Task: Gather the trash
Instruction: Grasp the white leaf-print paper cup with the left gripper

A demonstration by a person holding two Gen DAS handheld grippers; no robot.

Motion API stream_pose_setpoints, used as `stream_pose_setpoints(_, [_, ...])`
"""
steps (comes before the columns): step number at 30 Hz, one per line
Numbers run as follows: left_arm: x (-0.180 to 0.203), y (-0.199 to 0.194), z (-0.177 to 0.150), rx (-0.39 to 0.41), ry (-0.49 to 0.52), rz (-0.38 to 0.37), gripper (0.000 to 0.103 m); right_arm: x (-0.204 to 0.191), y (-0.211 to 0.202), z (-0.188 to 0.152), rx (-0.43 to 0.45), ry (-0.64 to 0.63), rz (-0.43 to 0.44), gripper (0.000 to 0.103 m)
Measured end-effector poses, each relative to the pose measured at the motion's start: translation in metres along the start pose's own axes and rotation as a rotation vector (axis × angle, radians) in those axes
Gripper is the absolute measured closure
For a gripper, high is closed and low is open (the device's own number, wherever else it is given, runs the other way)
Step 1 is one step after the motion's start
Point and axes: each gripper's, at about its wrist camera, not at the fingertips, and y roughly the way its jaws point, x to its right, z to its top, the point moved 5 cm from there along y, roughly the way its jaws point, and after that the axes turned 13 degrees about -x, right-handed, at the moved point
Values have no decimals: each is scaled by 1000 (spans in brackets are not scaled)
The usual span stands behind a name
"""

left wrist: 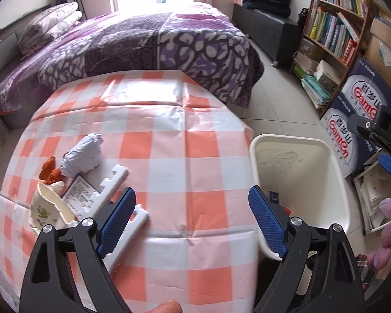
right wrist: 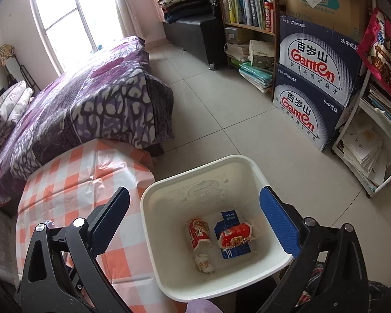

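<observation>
With both your left gripper [left wrist: 193,221] and right gripper [right wrist: 200,221] spread wide and empty, the crumpled paper [left wrist: 83,155] and white foam strip [left wrist: 112,190] sit crowded on the table [left wrist: 185,140], so a careless pinch risks dragging the tablecloth or missing the bin [right wrist: 169,185].

A lived-in bedroom at home: ahead of the left tongs lies a bed [left wrist: 143,39] under a purple patterned blanket, folded quilts [left wrist: 49,23] at its head, and off to the right a crowded bookshelf [right wrist: 247,5] beside stacked water cartons [right wrist: 315,83].
</observation>
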Motion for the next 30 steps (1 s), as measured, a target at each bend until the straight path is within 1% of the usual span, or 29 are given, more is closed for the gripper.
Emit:
stream_pose_setpoints(3, [-26, 6, -7, -8, -28, 77, 17, -20, 7, -8, -31, -41, 5, 7])
stream_pose_setpoints(6, [-57, 11, -12, -20, -84, 151, 17, -38, 12, -15, -48, -74, 10, 7])
stream_pose_setpoints(11, [-116, 16, -19, -40, -251, 252, 16, -65, 20, -27, -75, -121, 15, 7])
stream_pose_setpoints(12, [-127, 15, -21, -38, -286, 276, 13, -71, 21, -29, -80, -131, 15, 7])
stream_pose_setpoints(15, [-165, 17, -27, -40, -412, 341, 12, -86, 26, -36, -94, -160, 12, 7])
stream_pose_setpoints(16, [-176, 19, -31, -51, -457, 338, 12, -90, 27, -38, -97, -169, 10, 7])
stream_pose_setpoints(17, [-188, 22, -35, -65, -507, 319, 12, -90, 27, -38, -97, -169, 10, 7])
stream_pose_setpoints(19, [-207, 30, -43, -95, -601, 249, 12, -98, 29, -42, -102, -187, 8, 7])
stream_pose_setpoints(21, [-219, 40, -48, -126, -663, 171, 12, -106, 31, -46, -104, -205, 7, 7])
stream_pose_setpoints(23, [-225, 46, -52, -142, -701, 125, 11, -116, 33, -51, -105, -226, 15, 7])
stream_pose_setpoints(26, [-232, 55, -54, -171, -728, 128, 11, -131, 37, -61, -119, -263, 27, 7])
stream_pose_setpoints(27, [-235, 58, -55, -180, -741, 118, 11, -135, 39, -64, -128, -273, 29, 7])
stream_pose_setpoints(30, [-242, 67, -59, -214, -769, 55, 12, -150, 47, -75, -166, -300, 37, 7])
